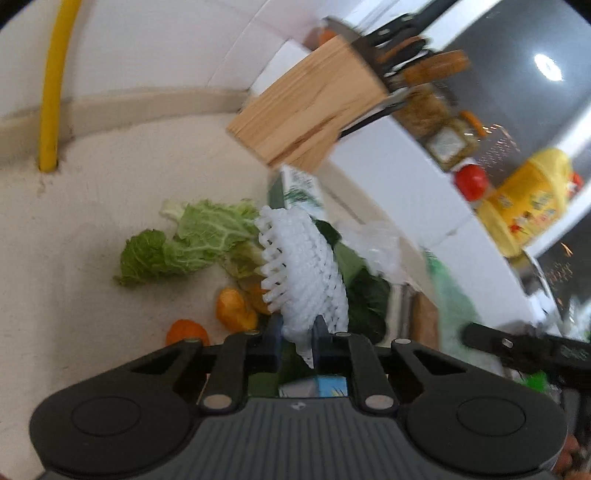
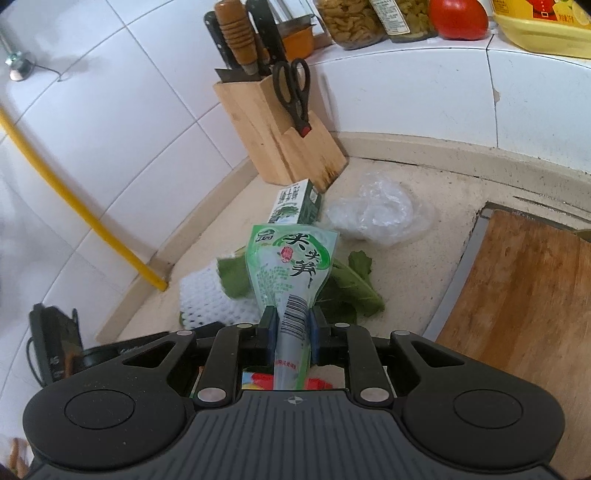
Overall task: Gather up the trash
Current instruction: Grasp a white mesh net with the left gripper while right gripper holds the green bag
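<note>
My left gripper (image 1: 297,332) is shut on a white foam fruit net (image 1: 303,266), which stands up between its blue pads above the beige counter. Pale cabbage leaves (image 1: 192,240) and orange peel pieces (image 1: 231,308) lie just left of it. My right gripper (image 2: 291,325) is shut on a green and clear snack wrapper (image 2: 291,269), pinched at its barcode end. Under that wrapper lie dark green leaves (image 2: 354,291) and the foam net (image 2: 210,299). A small green and white carton (image 2: 295,203) and a crumpled clear plastic bag (image 2: 376,214) rest farther back.
A wooden knife block (image 2: 280,144) with scissors stands by the tiled wall. A wooden cutting board (image 2: 524,291) lies at the right. A yellow pipe (image 2: 74,199) runs down into the counter. Jars, a tomato (image 2: 458,18) and a yellow bottle sit on the raised ledge.
</note>
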